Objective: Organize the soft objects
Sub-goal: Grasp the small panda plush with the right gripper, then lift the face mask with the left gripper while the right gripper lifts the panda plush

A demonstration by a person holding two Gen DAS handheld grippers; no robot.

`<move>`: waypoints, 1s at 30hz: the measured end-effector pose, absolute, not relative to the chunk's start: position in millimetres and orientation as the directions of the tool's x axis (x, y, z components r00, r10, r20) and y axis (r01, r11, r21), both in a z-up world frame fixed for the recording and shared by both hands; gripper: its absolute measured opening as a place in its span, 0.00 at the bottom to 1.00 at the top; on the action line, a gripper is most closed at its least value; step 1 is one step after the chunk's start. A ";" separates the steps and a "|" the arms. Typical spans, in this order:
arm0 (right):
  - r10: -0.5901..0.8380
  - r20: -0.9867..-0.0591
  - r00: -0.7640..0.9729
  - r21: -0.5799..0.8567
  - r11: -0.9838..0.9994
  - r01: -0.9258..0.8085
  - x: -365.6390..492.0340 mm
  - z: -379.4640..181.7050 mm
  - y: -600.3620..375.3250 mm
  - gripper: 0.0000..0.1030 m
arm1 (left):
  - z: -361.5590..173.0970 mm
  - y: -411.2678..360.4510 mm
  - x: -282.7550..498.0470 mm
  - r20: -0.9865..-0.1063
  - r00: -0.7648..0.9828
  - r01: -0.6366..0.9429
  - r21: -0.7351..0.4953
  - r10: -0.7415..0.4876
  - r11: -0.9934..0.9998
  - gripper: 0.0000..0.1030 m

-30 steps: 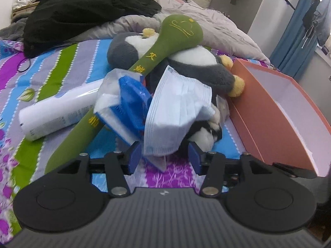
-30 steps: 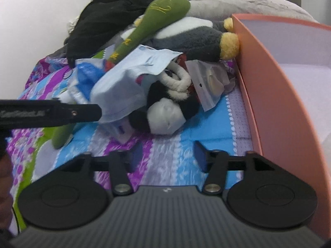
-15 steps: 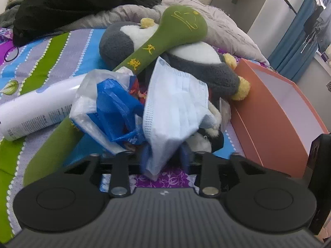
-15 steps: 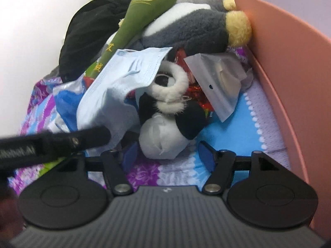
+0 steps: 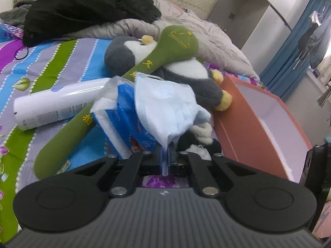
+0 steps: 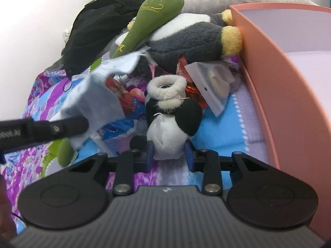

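Here, on a striped bedspread (image 5: 51, 66), soft clutter sits heaped beside an orange box (image 5: 244, 128), apparently the bin meant to receive it. At left, the left gripper (image 5: 165, 159) has its jaws pressed together on the lower edge of a pale blue face mask (image 5: 165, 111), which drapes over the pile, pinched low so it can be peeled away. At right, the right gripper (image 6: 168, 154) is closing around a small black-and-white plush (image 6: 167, 132), whose white end sits between the blue pads.
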State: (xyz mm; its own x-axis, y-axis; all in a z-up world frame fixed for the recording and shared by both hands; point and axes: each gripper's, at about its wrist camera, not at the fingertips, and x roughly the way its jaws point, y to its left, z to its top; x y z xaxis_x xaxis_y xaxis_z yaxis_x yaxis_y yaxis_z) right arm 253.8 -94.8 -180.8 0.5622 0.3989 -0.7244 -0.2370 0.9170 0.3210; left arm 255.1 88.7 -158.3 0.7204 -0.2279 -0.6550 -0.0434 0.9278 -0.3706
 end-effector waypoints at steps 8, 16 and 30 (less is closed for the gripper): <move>0.398 -0.768 0.502 0.331 0.917 -0.222 209.9 -166.3 -113.4 0.33 | -148.9 91.8 199.0 -0.648 0.715 -0.047 -0.416 -0.260 0.908 0.05; 0.419 -0.782 0.462 0.360 0.908 -0.213 169.3 -153.7 -117.8 0.34 | -147.2 96.3 146.9 -0.661 0.691 -0.056 -0.453 -0.293 0.890 0.05; 0.338 -0.759 0.556 0.224 0.938 -0.263 138.5 -143.6 -115.8 0.53 | -195.3 110.2 113.8 -0.780 0.565 -0.168 -0.429 -0.269 0.888 0.15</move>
